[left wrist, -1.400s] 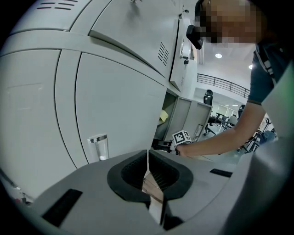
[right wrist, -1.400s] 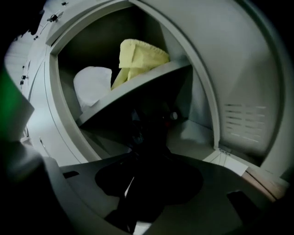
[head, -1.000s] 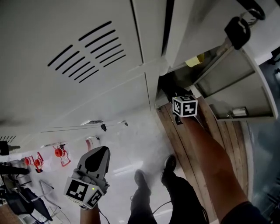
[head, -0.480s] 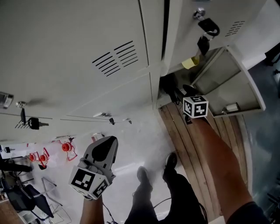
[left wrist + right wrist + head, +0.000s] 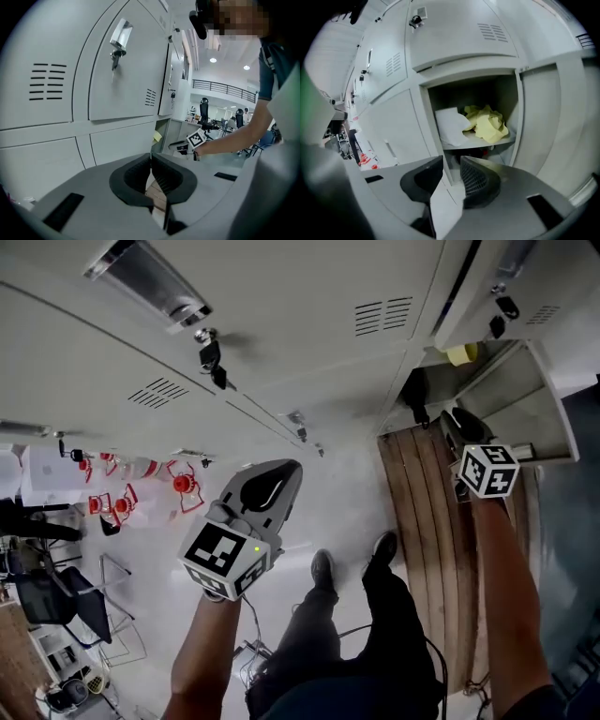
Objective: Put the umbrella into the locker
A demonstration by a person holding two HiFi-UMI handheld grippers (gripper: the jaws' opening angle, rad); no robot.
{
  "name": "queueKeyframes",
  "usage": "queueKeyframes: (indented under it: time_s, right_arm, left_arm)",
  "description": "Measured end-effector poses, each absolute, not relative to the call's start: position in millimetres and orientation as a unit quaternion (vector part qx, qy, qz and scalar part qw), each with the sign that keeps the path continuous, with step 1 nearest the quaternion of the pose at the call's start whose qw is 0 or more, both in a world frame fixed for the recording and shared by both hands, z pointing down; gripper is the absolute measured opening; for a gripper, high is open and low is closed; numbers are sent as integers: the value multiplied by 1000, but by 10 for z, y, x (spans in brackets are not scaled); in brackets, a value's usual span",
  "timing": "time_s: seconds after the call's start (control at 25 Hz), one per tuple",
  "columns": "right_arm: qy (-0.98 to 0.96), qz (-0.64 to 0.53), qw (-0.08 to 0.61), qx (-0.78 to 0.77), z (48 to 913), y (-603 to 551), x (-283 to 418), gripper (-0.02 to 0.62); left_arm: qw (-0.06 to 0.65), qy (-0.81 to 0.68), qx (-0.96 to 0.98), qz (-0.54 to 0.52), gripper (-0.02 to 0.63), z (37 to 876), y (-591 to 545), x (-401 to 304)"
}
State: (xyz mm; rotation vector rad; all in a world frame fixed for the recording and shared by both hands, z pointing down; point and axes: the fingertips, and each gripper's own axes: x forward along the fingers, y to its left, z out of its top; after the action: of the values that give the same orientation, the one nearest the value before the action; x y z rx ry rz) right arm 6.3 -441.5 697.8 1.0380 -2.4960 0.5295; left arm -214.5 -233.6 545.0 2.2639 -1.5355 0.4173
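Head view: grey lockers (image 5: 281,315) above white floor (image 5: 347,486) and wooden planks (image 5: 424,512).

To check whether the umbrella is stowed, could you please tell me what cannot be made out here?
- Under the shelf of the open locker, right gripper view: shadowed and partly covered by the right claw, whose empty jaws have just been closing.
- Dark shapes at the locker's foot, head view: too small and dim to identify.

The open locker's shelf (image 5: 479,142) carries a crumpled yellow cloth (image 5: 488,124) beside a white sheet (image 5: 451,124).
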Motion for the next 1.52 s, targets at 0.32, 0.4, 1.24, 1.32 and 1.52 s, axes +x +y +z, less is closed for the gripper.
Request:
queueKeyframes:
  time_s: [0.32, 0.4, 1.24, 1.32, 1.52]
  right_arm:
    - [-905, 174, 172, 348, 5755, -3548, -45, 106]
    - [-910, 166, 167, 341, 5453, -3319, -79, 106]
    - [-924, 83, 98, 360, 2878, -1833, 23, 83]
    - [-924, 83, 87, 363, 2711, -1712, 68, 77]
    - [-927, 80, 68, 359, 2377, -1357, 114, 71]
  left_arm:
    - [157, -553, 809, 125, 29, 4740, -2015, -2386]
    - [147, -554, 811, 119, 29, 4543, -1930, -2421]
    - [-2, -555, 828, 86, 29, 2634, -1056, -2589]
    - [-11, -554, 828, 82, 29, 2518, -947, -2597]
    - [-35, -548, 832, 86, 29, 2276, -650, -2558]
